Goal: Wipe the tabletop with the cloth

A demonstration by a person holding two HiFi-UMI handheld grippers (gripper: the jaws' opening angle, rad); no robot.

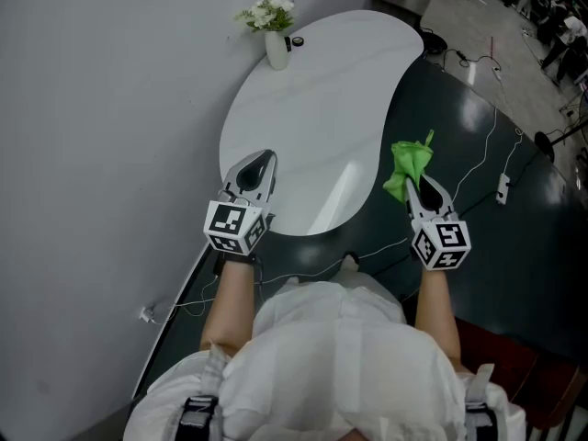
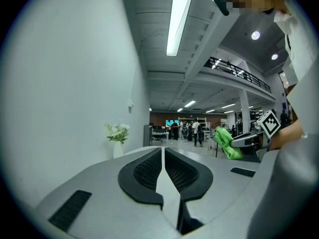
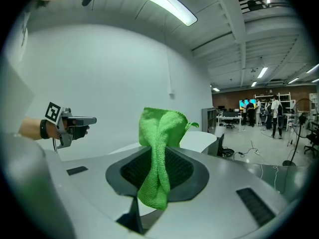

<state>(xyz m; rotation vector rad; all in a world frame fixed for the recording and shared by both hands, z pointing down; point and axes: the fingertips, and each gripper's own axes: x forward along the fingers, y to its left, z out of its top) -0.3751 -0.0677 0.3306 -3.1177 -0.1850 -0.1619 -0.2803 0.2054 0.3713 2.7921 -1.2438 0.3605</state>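
Observation:
A bright green cloth [image 1: 409, 165] is bunched between the jaws of my right gripper [image 1: 424, 191], which is shut on it beside the right edge of the white kidney-shaped tabletop [image 1: 312, 118]. In the right gripper view the green cloth [image 3: 158, 153] fills the jaw gap of my right gripper [image 3: 158, 176] and sticks up past it. My left gripper [image 1: 258, 167] hovers over the table's near left part, shut with nothing in it. In the left gripper view my left gripper [image 2: 163, 169] has its pads pressed together, and the green cloth [image 2: 226, 142] shows at the right.
A white vase of flowers [image 1: 274, 31] and a small dark object [image 1: 297, 41] stand at the table's far left edge. A grey wall [image 1: 101, 136] runs along the left. Cables [image 1: 478, 168] lie on the dark floor at the right.

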